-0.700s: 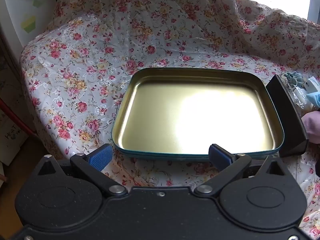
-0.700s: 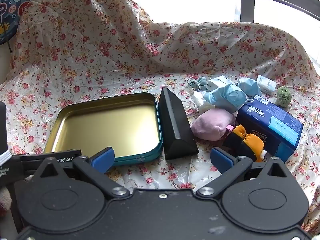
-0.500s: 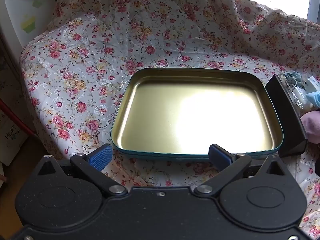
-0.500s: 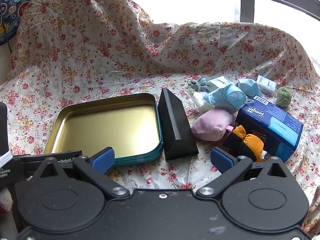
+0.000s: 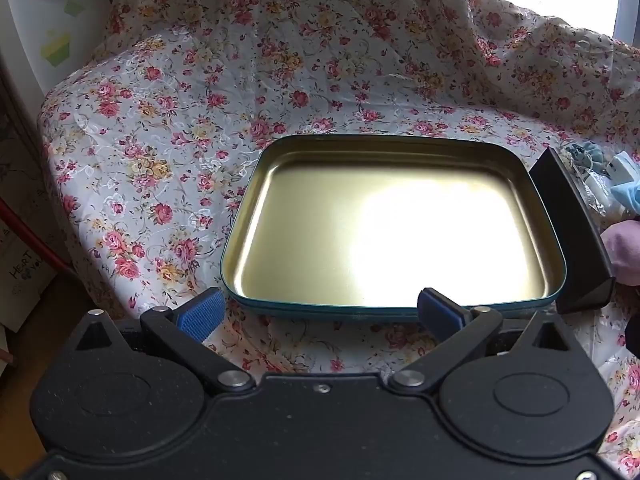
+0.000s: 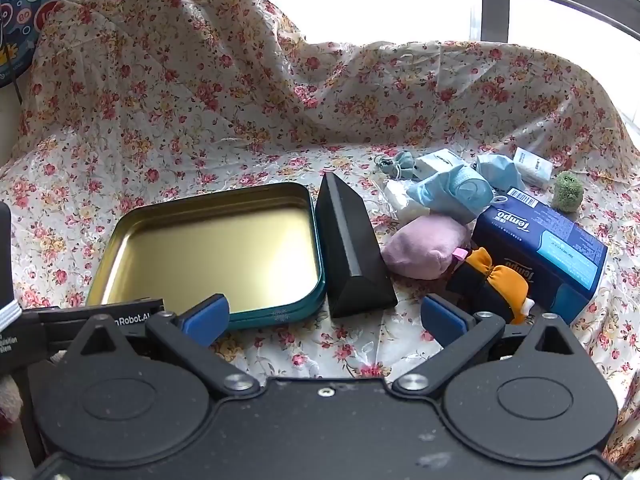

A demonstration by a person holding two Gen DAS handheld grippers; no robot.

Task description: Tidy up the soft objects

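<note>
- Left gripper (image 5: 320, 314): jaws spread wide, nothing between the blue ribbed pads (image 5: 202, 314); angled down at the near edge of a shallow rectangular metal tin with gold inside and teal outer wall (image 5: 248, 216); the tin holds nothing; its floor glares with window light
- Right gripper (image 6: 324, 318): released, jaws at full spread, nothing held; over bare floral cloth (image 6: 160, 120) just in front of the tin (image 6: 316, 220) and the wedge
- Black wedge-shaped block (image 6: 352, 248): lies just beside the tin's right wall, long side along it; touching or a sliver apart, cannot tell; in the left view the same block (image 5: 572, 232) stands between the tin and the pile
- Soft things all lie right of the wedge, outside the tin, bunched close:
- pale pink stuffed pouch (image 6: 424, 248) nearest the wedge; its edge shows in the left view (image 5: 624, 252)
- orange-and-black plush toy (image 6: 492, 284) in front of the pouch, just beyond the right gripper's right finger, leaning on the tissue pack
- dark blue Tempo tissue pack (image 6: 560, 248) at the right
- light blue face mask (image 6: 452, 194) draped behind the pouch; a second crumpled blue mask (image 6: 498, 172) further back
- white folded packet (image 6: 404, 200) under the first mask; small white sachet (image 6: 534, 166) far right
- grey-green drawstring pouch (image 6: 400, 164) at the back; fuzzy green ball (image 6: 567, 192) alone at the right
- Part of the left gripper's black body (image 6: 80, 320) shows at the right view's left edge, over the tin's near corner
</note>
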